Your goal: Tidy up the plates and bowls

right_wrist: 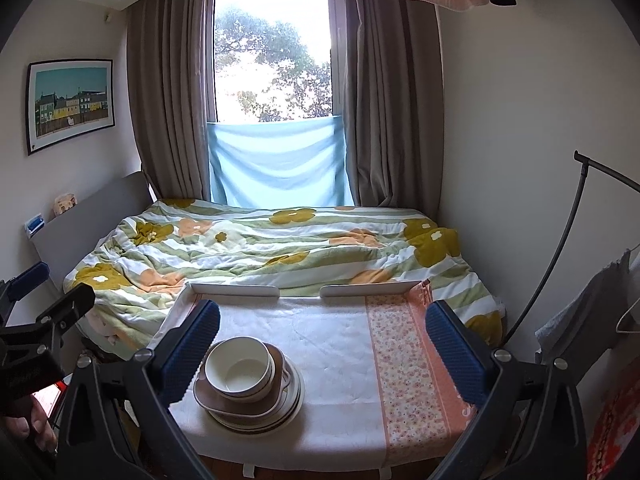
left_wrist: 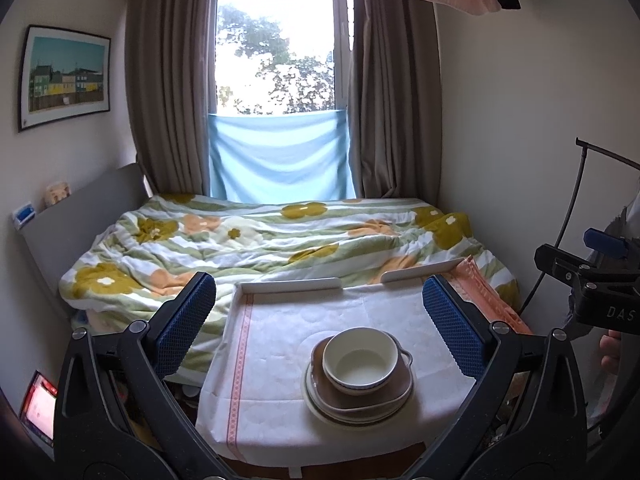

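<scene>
A cream bowl [left_wrist: 358, 362] sits on top of a stack: a brown handled dish [left_wrist: 360, 396] on cream plates [left_wrist: 352, 414], on a white cloth over the table [left_wrist: 280, 344]. The stack also shows in the right wrist view, with the bowl [right_wrist: 240, 368], the brown dish [right_wrist: 240, 400] and the plates [right_wrist: 280, 416]. My left gripper [left_wrist: 320, 320] is open and empty, above and behind the stack. My right gripper [right_wrist: 324, 340] is open and empty, with the stack near its left finger [right_wrist: 192, 352].
A raised white rim [right_wrist: 236, 290] edges the table's far side. An orange floral cloth [right_wrist: 408, 360] covers the table's right part. A bed with a flowered duvet [left_wrist: 260, 244] lies beyond. A clothes rack [right_wrist: 580, 240] stands at the right. A lit screen [left_wrist: 38, 408] is low left.
</scene>
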`<move>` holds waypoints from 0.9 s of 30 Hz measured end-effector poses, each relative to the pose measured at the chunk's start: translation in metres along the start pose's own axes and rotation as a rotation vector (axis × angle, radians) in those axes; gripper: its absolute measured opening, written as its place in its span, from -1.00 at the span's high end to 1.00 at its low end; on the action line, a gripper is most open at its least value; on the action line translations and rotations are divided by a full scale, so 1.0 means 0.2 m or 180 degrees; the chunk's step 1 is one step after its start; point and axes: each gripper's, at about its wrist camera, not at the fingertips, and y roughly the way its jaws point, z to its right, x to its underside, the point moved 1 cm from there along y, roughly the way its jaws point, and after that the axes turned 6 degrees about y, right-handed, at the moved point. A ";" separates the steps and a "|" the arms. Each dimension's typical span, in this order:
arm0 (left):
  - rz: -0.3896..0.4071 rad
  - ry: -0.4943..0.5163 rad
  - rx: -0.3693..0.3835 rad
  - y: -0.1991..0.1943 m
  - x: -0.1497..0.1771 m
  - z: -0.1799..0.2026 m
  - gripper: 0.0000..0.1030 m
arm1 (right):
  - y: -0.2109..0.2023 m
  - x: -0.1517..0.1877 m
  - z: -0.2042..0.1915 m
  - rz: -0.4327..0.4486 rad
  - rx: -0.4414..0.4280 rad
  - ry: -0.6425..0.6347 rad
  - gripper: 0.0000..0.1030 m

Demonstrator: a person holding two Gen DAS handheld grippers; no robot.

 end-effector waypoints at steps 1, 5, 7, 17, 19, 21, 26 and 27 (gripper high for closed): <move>0.0005 0.0003 -0.0001 0.00 0.00 0.00 -1.00 | 0.00 0.00 0.00 0.0001 -0.0001 0.0000 -0.99; 0.0016 0.0003 -0.0012 0.01 -0.01 0.00 -1.00 | 0.00 -0.01 0.00 0.0005 0.0004 -0.0005 -0.99; 0.0022 -0.0003 -0.0010 0.02 -0.01 0.01 -1.00 | 0.02 -0.01 0.00 0.0007 0.0012 -0.0012 -0.99; 0.0022 -0.0016 -0.0007 0.04 -0.02 0.01 -1.00 | 0.03 -0.02 0.01 -0.0013 0.0007 0.0004 -0.99; 0.0017 -0.0024 -0.0002 0.05 -0.02 0.01 -1.00 | 0.03 -0.03 0.01 -0.0017 0.0006 0.0004 -0.99; 0.0019 -0.0028 0.0011 0.06 -0.03 0.01 -1.00 | 0.03 -0.02 0.01 -0.0008 0.0012 0.0004 -0.99; 0.0020 -0.0034 0.0011 0.08 -0.03 0.00 -1.00 | 0.04 -0.03 0.02 -0.0007 0.0011 0.0002 -0.99; 0.0018 -0.0036 0.0008 0.09 -0.03 0.00 -1.00 | 0.04 -0.03 0.01 -0.0009 0.0017 0.0003 -0.99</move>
